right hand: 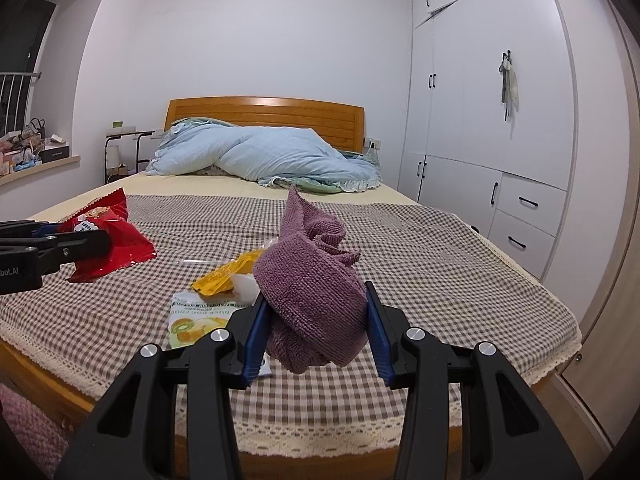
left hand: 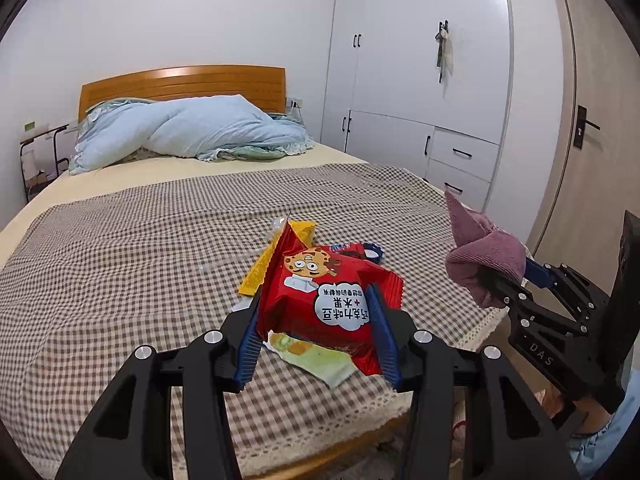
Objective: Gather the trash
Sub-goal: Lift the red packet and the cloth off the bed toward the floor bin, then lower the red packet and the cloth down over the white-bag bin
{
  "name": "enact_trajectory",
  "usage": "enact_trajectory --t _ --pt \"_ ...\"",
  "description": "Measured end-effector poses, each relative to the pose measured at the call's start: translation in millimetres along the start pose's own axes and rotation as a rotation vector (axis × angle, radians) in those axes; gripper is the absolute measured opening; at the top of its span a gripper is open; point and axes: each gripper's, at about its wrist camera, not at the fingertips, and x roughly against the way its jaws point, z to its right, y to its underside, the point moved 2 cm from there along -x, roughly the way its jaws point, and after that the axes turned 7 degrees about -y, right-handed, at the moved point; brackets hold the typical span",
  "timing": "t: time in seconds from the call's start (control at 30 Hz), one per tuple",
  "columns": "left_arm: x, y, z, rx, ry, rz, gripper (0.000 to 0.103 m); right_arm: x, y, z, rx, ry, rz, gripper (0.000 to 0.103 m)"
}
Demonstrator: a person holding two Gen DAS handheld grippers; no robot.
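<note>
- The left hand-held gripper (left hand: 316,322) is clamped on a red snack packet (left hand: 326,300), its blue pads pressing the packet's two sides. The packet looks lifted clear of the bed, most likely so that it can be carried off as the first piece of trash.
- The right hand-held gripper (right hand: 316,316) is clamped on a bunched purple cloth (right hand: 310,280), which stands up between the jaws in a loose peak. I judge it is held ready for wiping once the wrappers are gone, since it is not trash itself.
- Just under and beyond the red packet, the remaining litter lies flat on the checked bedspread (left hand: 120,260): a green-and-white fruit wrapper (right hand: 192,320), a yellow wrapper (right hand: 224,274), a white scrap (right hand: 246,286) touching the yellow one and a bit of clear film (left hand: 280,222).
- These pieces overlap in one small cluster near the foot edge of the bed, within reach of either gripper.
- No bin shows in either view, so where the packet is bound cannot be told.
- Further back, a pale blue duvet (left hand: 192,128) is heaped against the wooden headboard (left hand: 184,80), well apart from the litter.
- A white wardrobe (left hand: 420,80) lines the right wall, and a small side table (right hand: 128,148) stands left of the headboard.
</note>
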Motion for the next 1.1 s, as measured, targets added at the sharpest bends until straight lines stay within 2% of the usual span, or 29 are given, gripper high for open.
enact_trajectory --t 0.57,0.87,1.1 --pt "57 57 31 -0.031 -0.036 -0.06 0.046 56 50 -12 0.028 -0.042 -0.063 0.043" --pt "68 97 39 -0.049 -0.027 -0.116 0.046 72 93 -22 0.036 -0.042 -0.16 0.043" --pt "60 135 46 -0.063 -0.013 -0.199 0.046 67 132 -31 0.036 -0.071 -0.282 0.043"
